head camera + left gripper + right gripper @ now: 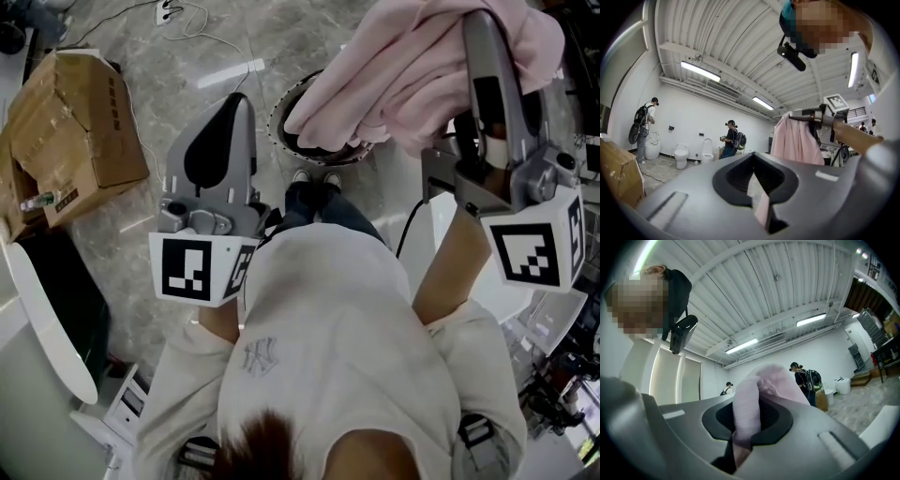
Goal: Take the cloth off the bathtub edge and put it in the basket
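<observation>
A pink cloth (412, 66) hangs bunched from my right gripper (473, 23), which is shut on it at the top right of the head view. The cloth's lower folds hang over a dark round basket (281, 117) on the floor just past the person's feet. In the right gripper view the cloth (745, 418) fills the gap between the jaws and drapes over the tips of my right gripper (754, 399). My left gripper (236, 105) is held to the left of the basket, jaws together and empty. From the left gripper view the cloth (797, 140) hangs off to the right.
A cardboard box (66, 131) sits on the marble floor at the left, with a white curved rim (47, 319) below it. White fixtures (497, 281) stand at the right. Cables lie at the top. Other people and toilets (680, 154) stand along the far wall.
</observation>
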Action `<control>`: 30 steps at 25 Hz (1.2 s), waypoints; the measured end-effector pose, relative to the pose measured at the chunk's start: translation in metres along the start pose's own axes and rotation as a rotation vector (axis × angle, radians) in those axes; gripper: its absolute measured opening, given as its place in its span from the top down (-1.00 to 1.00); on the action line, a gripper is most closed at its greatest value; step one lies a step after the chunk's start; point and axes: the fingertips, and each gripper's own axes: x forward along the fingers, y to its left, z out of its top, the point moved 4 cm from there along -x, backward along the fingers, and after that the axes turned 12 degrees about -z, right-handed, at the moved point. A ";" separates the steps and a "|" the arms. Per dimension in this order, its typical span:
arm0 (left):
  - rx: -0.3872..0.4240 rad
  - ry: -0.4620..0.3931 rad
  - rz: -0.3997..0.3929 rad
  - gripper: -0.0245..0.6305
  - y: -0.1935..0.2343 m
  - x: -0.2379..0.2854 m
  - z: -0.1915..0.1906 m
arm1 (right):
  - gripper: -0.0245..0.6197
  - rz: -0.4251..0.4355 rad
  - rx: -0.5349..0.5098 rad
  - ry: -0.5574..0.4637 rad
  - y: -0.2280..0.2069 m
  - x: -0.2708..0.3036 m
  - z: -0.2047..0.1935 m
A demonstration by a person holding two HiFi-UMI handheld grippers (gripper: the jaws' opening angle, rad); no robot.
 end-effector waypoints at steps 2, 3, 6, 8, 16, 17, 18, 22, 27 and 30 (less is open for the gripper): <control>-0.010 -0.002 0.009 0.78 -0.002 0.001 -0.001 | 0.81 0.003 0.002 0.020 -0.003 0.001 -0.006; -0.013 -0.002 0.013 0.78 -0.003 0.001 -0.002 | 0.81 0.006 0.001 0.027 -0.004 0.001 -0.008; -0.018 0.002 0.022 0.78 -0.006 0.003 -0.003 | 0.81 0.017 0.000 0.050 -0.007 0.002 -0.016; -0.024 0.001 0.029 0.78 -0.008 0.005 -0.004 | 0.81 0.028 -0.001 0.064 -0.008 0.003 -0.021; -0.035 -0.003 0.040 0.78 -0.016 0.013 -0.004 | 0.81 0.034 0.003 0.119 -0.020 0.002 -0.037; -0.033 -0.001 0.042 0.78 -0.016 0.014 -0.004 | 0.81 0.034 0.007 0.123 -0.022 0.001 -0.039; -0.032 0.000 0.044 0.78 -0.016 0.015 -0.004 | 0.81 0.033 0.009 0.128 -0.024 0.001 -0.041; -0.024 0.008 0.043 0.78 -0.016 0.020 -0.006 | 0.81 0.031 0.014 0.146 -0.032 0.003 -0.051; -0.023 0.013 0.041 0.78 -0.018 0.028 -0.010 | 0.81 0.032 0.011 0.181 -0.041 0.005 -0.065; -0.020 0.015 0.037 0.78 -0.019 0.031 -0.012 | 0.81 0.037 0.009 0.201 -0.043 0.006 -0.072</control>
